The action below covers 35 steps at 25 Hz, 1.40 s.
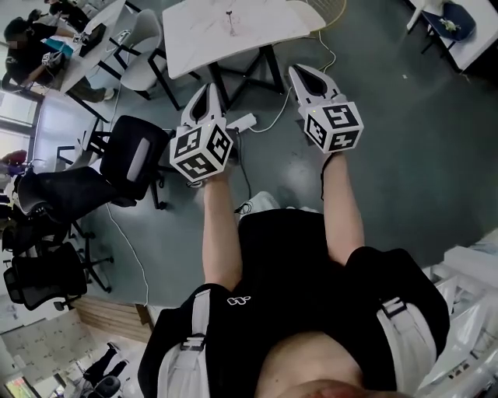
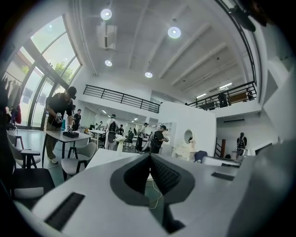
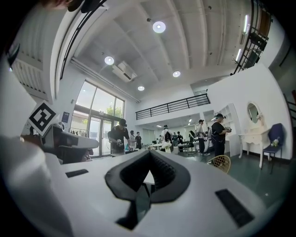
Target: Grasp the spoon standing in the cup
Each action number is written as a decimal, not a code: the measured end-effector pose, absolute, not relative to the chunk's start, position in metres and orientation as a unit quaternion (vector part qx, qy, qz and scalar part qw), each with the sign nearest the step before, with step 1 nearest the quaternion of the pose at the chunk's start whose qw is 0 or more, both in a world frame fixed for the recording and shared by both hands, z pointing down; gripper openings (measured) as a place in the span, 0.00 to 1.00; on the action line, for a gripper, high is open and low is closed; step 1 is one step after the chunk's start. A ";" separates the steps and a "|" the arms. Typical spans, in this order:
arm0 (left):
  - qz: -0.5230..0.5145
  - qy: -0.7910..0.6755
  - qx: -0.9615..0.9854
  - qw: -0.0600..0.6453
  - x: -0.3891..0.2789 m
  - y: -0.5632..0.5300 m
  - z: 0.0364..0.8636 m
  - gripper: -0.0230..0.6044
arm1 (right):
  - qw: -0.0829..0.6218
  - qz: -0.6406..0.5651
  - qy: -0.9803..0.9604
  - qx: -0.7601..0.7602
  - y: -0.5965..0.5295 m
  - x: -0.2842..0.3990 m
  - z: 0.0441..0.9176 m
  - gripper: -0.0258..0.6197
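Note:
No spoon or cup shows clearly in any view. A small thin object [image 1: 229,14] stands on the white table [image 1: 257,35] ahead, too small to identify. My left gripper [image 1: 204,87] is held at chest height over the grey floor, short of the table's near edge, with its jaws together and nothing in them. My right gripper [image 1: 299,71] is level with it, a little further forward, also shut and empty. In the left gripper view the left gripper [image 2: 149,155] points at the table top. In the right gripper view the right gripper [image 3: 149,152] points across the hall.
Black office chairs [image 1: 128,159] crowd the left side. A white power strip [image 1: 243,121] and cables lie on the floor under the table. White chairs [image 1: 140,47] and people at desks [image 1: 31,47] are at the far left. Plastic bags [image 1: 471,288] are at the right.

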<state>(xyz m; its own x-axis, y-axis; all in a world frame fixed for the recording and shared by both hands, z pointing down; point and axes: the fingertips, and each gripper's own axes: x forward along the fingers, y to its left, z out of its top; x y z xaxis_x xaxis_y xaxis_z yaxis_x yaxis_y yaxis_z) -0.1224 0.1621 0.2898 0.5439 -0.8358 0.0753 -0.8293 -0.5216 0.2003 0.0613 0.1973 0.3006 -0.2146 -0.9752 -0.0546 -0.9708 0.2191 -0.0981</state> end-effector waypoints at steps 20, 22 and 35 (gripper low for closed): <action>0.087 -0.424 0.897 0.092 -0.051 -0.036 0.358 0.06 | 0.036 -0.121 0.717 -0.685 0.018 0.130 0.393 0.05; 0.106 -0.412 0.900 0.096 -0.045 -0.066 0.372 0.06 | 0.037 -0.139 0.719 -0.680 -0.015 0.122 0.409 0.05; 0.118 -0.409 0.890 0.164 -0.044 -0.206 0.417 0.06 | 0.010 -0.160 0.742 -0.651 -0.155 0.093 0.429 0.05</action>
<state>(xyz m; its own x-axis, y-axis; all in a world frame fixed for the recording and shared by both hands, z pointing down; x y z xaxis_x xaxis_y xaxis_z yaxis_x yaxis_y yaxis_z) -0.0441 -0.2058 0.4170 0.6374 -0.6899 0.3433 -0.7668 -0.6116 0.1947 0.0927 -0.1548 0.4285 -0.1535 -0.9691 0.1933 -0.9624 0.1022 -0.2515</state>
